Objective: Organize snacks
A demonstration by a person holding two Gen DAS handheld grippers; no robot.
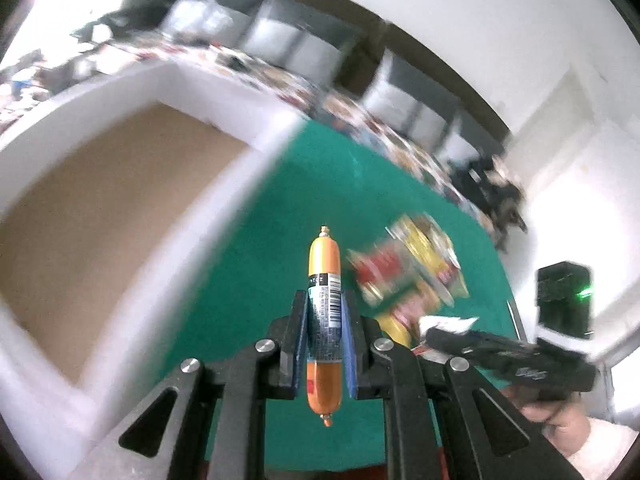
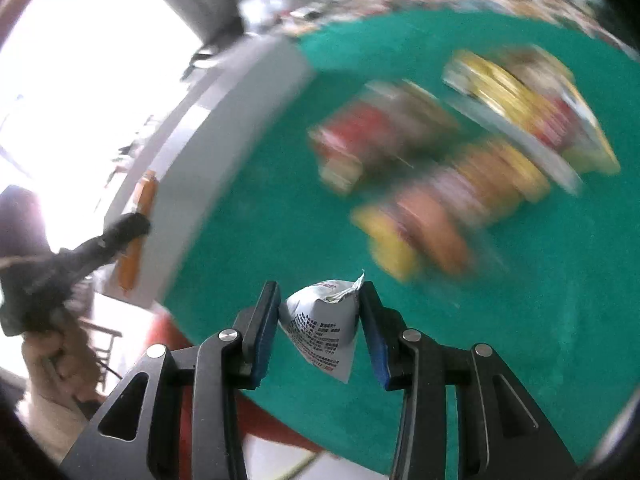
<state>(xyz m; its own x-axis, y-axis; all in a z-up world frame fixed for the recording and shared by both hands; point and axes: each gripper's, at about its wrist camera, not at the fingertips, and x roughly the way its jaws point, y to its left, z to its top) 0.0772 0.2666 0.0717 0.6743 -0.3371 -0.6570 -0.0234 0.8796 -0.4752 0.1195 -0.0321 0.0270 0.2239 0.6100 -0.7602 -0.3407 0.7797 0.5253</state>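
The left claw (image 1: 325, 316) grips an orange plastic-wrapped sausage stick (image 1: 325, 264), long axis along the fingers. The white-walled open box with a brown floor (image 1: 120, 208) lies at ten o'clock, nearer this hand. The right claw (image 2: 320, 312) pinches a white triangular paper sachet (image 2: 320, 328) above the green bench (image 2: 540, 320).

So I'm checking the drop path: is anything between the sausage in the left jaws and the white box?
Nothing visible. The sausage hangs over bare green cloth right beside the white box; the snack packets lie on the other side.
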